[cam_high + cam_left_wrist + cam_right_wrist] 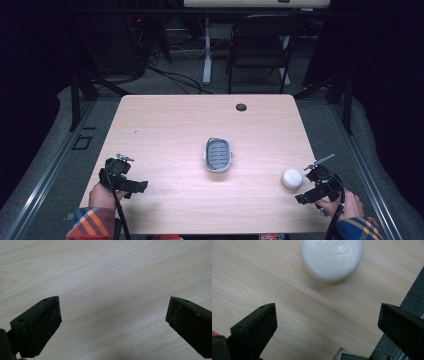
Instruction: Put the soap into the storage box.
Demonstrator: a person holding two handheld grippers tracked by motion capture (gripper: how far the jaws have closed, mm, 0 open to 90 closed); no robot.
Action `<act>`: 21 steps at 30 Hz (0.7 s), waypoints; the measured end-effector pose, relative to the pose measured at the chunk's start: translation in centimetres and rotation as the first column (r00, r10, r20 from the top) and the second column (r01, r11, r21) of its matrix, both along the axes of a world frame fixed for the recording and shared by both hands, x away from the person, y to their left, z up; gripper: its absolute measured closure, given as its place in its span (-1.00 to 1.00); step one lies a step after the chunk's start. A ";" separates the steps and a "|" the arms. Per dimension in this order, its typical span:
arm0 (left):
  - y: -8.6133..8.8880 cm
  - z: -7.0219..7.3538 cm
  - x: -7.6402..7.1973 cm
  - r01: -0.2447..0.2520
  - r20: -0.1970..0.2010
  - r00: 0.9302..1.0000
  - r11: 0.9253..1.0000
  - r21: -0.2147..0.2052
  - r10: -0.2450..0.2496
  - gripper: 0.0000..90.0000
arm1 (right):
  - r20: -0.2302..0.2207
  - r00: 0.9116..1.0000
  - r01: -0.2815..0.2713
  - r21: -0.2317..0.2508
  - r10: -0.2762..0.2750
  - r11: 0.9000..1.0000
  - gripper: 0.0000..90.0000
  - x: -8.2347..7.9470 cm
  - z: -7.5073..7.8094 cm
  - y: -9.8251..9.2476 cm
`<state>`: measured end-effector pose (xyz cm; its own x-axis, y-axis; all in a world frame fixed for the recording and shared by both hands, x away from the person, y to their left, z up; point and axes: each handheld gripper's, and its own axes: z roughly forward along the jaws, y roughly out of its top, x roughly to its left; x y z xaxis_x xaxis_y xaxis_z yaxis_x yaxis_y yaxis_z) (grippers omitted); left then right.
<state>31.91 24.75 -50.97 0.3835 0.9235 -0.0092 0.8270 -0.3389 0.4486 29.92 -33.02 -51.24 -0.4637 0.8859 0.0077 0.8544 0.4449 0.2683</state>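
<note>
A white rounded bar, like soap (291, 178) (332, 258), lies on the wooden table (175, 130) near its right edge. My right gripper (315, 186) (325, 327) is just right of it, open, its jaws wide apart over bare wood with the bar ahead of them, not touching. A grey oval dish with a ribbed inside (218, 154) sits at the table's middle. My left gripper (122, 175) (113, 322) hangs open over bare wood near the front left, with nothing between its jaws.
A small round cable hole (241, 107) is in the table's far edge. Beyond the table stand a folding chair (260, 47) and a desk leg (207, 50). Grey carpet (412, 295) lies past the table's right edge.
</note>
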 end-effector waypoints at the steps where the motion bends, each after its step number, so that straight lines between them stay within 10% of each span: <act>1: 0.0 0.0 0.0 0.000 0.000 1.000 1.000 0.000 0.000 -1.00 | -0.001 1.000 0.001 0.006 -0.001 1.000 -0.96 0.0 0.0 0.0; 21: -0.1 -0.1 0.1 0.009 -0.010 1.000 1.000 0.002 -0.009 -1.00 | -0.014 1.000 -0.028 0.000 0.028 1.000 -0.99 0.6 -0.4 0.8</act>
